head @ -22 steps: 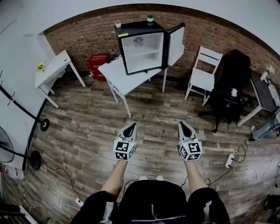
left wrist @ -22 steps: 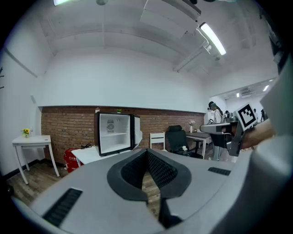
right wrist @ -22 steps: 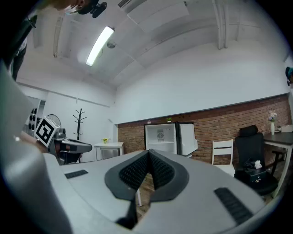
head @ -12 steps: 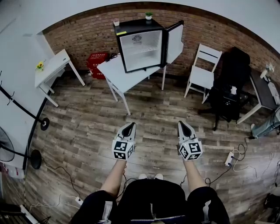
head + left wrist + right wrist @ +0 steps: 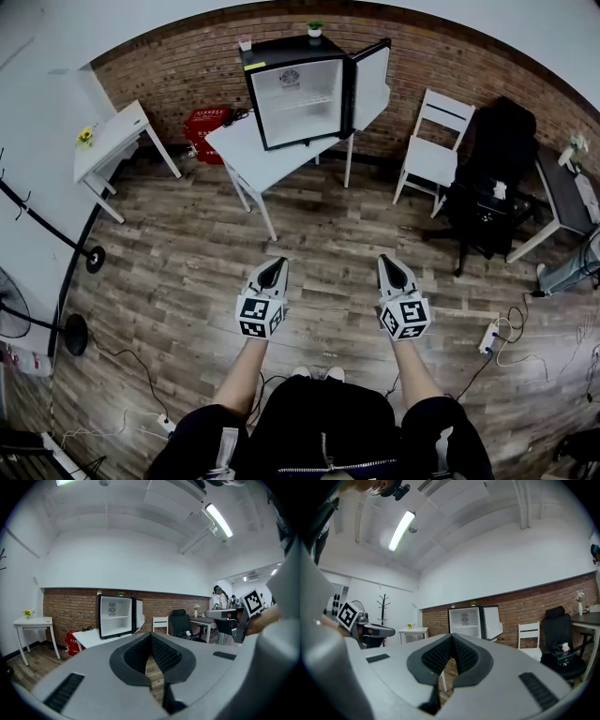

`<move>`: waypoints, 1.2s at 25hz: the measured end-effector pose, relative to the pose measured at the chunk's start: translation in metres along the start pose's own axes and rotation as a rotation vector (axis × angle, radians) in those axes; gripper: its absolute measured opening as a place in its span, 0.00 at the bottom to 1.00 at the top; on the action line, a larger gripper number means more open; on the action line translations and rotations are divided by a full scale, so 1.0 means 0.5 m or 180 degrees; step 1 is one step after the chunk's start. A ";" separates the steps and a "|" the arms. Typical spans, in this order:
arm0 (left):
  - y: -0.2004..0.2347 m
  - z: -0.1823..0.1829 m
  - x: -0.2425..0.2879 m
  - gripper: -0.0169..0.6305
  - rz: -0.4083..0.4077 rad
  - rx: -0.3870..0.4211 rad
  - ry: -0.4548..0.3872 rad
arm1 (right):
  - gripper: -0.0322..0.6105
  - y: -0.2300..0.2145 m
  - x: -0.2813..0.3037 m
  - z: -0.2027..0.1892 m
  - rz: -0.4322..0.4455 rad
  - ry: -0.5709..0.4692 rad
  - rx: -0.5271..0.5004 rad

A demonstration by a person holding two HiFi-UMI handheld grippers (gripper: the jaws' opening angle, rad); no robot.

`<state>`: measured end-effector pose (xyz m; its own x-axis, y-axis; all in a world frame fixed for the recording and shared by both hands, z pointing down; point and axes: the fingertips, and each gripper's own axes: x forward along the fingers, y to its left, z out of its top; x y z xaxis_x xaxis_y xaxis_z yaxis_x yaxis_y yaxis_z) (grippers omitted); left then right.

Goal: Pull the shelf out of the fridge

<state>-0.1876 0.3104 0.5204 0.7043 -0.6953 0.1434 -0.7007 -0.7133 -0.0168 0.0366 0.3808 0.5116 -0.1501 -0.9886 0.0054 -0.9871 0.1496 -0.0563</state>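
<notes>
- Left claw [image 5: 273, 271] and right claw [image 5: 391, 269] are both pressed together on nothing, side by side over the wooden floor [image 5: 178, 272], well apart from the fridge [image 5: 298, 89].
- The fridge stands at the far edge of the white worktop [image 5: 258, 155] with its door [image 5: 371, 84] open. The shelf [image 5: 116, 616] sits inside, untouched.
- This looks like the approach. Next, step close, open one claw and grip the shelf's front edge.

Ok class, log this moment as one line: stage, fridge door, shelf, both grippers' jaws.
stage: far from fridge | door: open | shelf: inside fridge | left gripper: jaws shut, empty | right gripper: jaws shut, empty
</notes>
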 end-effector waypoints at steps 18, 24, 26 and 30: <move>-0.067 0.009 0.050 0.06 0.0079 -0.0037 -0.0042 | 0.05 -0.068 -0.008 -0.026 0.0110 0.0097 0.0099; -0.043 0.007 0.120 0.06 0.0067 -0.0074 -0.0022 | 0.05 -0.102 0.051 -0.037 0.0123 0.0139 0.0149; -0.025 0.007 0.147 0.06 0.0057 -0.0084 -0.0013 | 0.05 -0.111 0.081 -0.039 0.0121 0.0152 0.0152; 0.023 0.018 0.213 0.06 0.0053 -0.0085 -0.0021 | 0.05 -0.131 0.160 -0.037 0.0136 0.0171 0.0148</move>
<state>-0.1196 0.2271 0.5265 0.6932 -0.7076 0.1366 -0.7150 -0.6991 0.0074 0.0884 0.2920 0.5344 -0.1959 -0.9790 0.0556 -0.9764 0.1895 -0.1039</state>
